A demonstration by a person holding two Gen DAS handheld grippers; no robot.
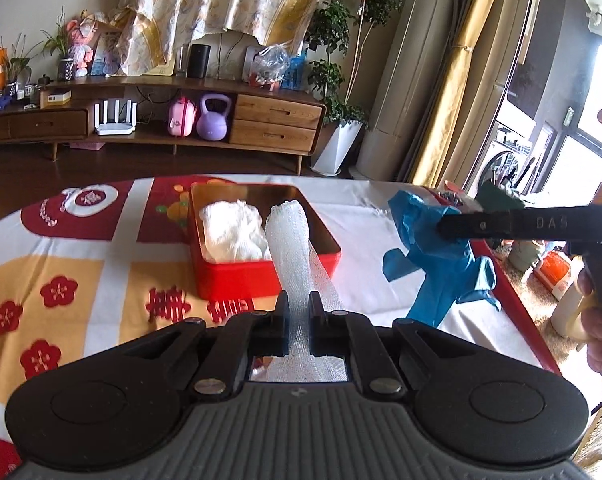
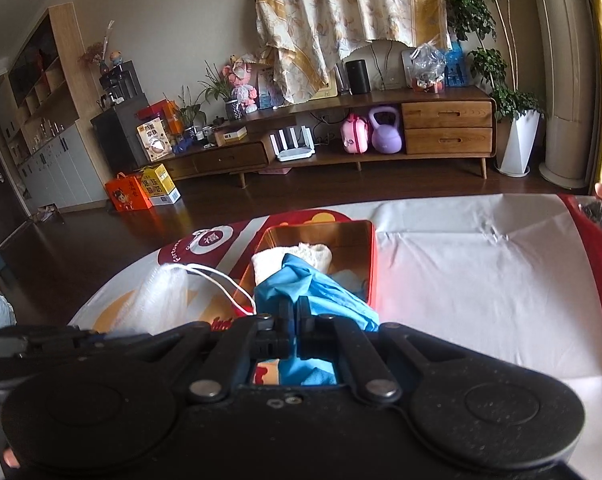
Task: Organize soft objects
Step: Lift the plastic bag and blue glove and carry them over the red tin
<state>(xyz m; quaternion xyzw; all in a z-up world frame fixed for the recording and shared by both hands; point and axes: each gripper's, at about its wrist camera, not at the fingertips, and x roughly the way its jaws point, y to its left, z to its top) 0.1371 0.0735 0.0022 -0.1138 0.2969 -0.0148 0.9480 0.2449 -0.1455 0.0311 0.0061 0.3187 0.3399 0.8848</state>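
Observation:
My left gripper [image 1: 299, 304] is shut on a white foam net sleeve [image 1: 291, 240], which sticks up in front of a red tin box [image 1: 237, 276]. A white cloth [image 1: 233, 230] lies inside the box. My right gripper [image 2: 296, 308] is shut on a blue glove [image 2: 301, 280] and holds it just before the red box [image 2: 371, 264]; in the left wrist view it [image 1: 441, 228] comes in from the right, with the glove [image 1: 437, 256] hanging above the table. The white cloth [image 2: 309, 254] shows behind the glove.
The table wears a red, yellow and white patterned cloth [image 1: 81, 264]. A clear plastic bag [image 2: 161, 300] with a white cord lies left of the box. A wooden TV cabinet [image 1: 221, 112] stands across the room. The table edge runs at the right [image 1: 517, 292].

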